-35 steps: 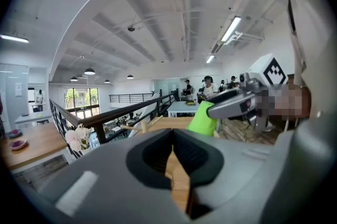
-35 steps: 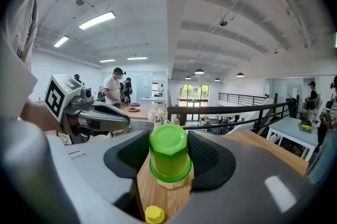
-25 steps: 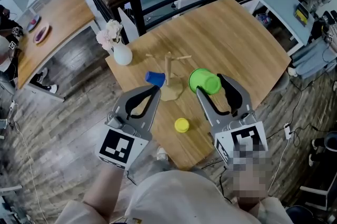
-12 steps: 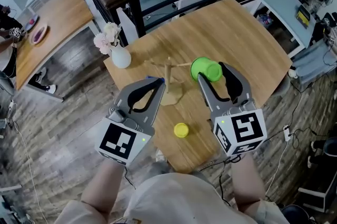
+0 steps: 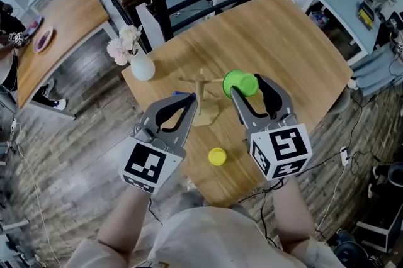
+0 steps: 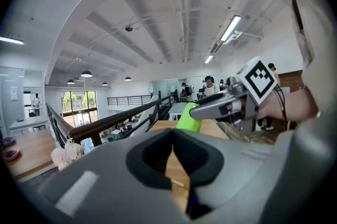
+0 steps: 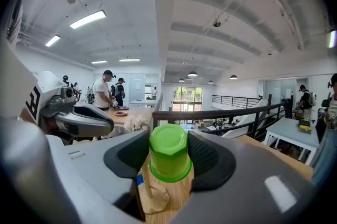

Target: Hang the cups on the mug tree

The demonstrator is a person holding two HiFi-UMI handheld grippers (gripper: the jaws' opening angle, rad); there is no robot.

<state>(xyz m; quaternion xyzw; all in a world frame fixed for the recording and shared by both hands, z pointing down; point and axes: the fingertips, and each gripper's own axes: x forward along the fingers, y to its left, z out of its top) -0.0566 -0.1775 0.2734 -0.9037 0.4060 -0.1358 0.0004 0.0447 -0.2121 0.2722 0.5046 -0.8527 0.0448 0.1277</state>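
Head view, 9 o'clock edge of the counter [image 5: 296,40]: vase [image 5: 142,67], not in play.

Next, the left hand-held gripper [image 5: 189,99]: jaws pressed together, nothing between them. Its tips sit just beside the trunk, on its 9 o'clock side. A sliver of blue cup [image 5: 182,95] shows at those tips; its attitude can't be read.

The mug tree [image 5: 202,92] stands upright mid-counter, one peg toward 9 o'clock and one toward 3.

The yellow cup [image 5: 217,156] sits on the counter at 6 o'clock from the tree, apart from both grippers.

The right hand-held gripper [image 5: 247,85] has its jaws set wide, clamped on the green cup [image 7: 169,150], which is carried clear of the counter.

Key relation: the tree lies at 9 o'clock from the green cup, just beside it. The 3 o'clock peg reaches toward it; contact can't be told. The right hand is nearer that peg.

Cup attitude, right gripper view: closed end uppermost and tipped back toward the gripper, wider rim lower. Its long axis is near upright. No handle seen. Likely move: carry the cup toward 9 o'clock, onto the peg.
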